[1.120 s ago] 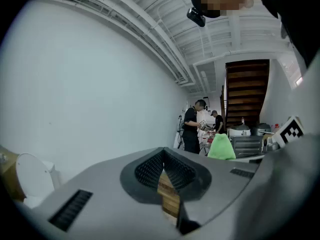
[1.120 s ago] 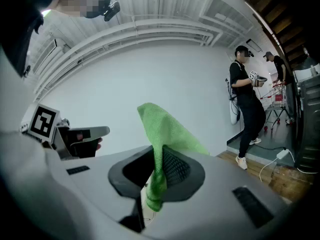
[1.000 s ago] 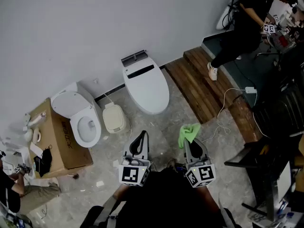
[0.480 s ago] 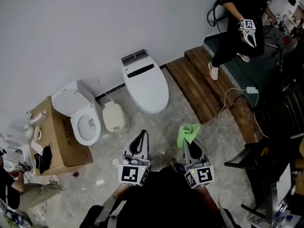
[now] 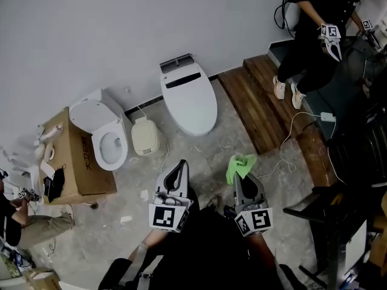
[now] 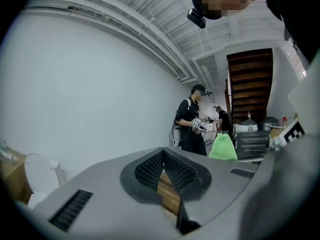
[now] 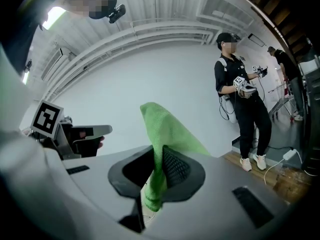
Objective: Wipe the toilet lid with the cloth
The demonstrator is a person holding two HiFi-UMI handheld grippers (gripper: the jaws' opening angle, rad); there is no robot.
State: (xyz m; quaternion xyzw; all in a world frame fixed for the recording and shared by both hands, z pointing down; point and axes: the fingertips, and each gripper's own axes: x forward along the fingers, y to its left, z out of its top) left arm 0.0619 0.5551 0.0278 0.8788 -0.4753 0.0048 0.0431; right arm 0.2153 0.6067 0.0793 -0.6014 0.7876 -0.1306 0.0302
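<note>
A white toilet with its lid [image 5: 189, 100] shut stands against the wall in the head view. My right gripper [image 5: 240, 174] is shut on a green cloth [image 5: 241, 166] [image 7: 165, 134], held over the floor in front of that toilet and a little to its right. The cloth sticks up between the jaws. My left gripper [image 5: 177, 172] [image 6: 161, 170] hangs beside it, shut with nothing between its jaws, a short way in front of the lid.
A second toilet [image 5: 103, 135] with its seat up stands at the left beside a cardboard box [image 5: 75, 165]. A small beige bin [image 5: 146, 143] sits between the toilets. Wooden steps [image 5: 266, 104] and cables [image 5: 296, 135] lie at the right; a person [image 5: 314, 35] stands there.
The view has shifted slightly; both grippers hold about the same place. The person at the back right has stepped onto the steps.
</note>
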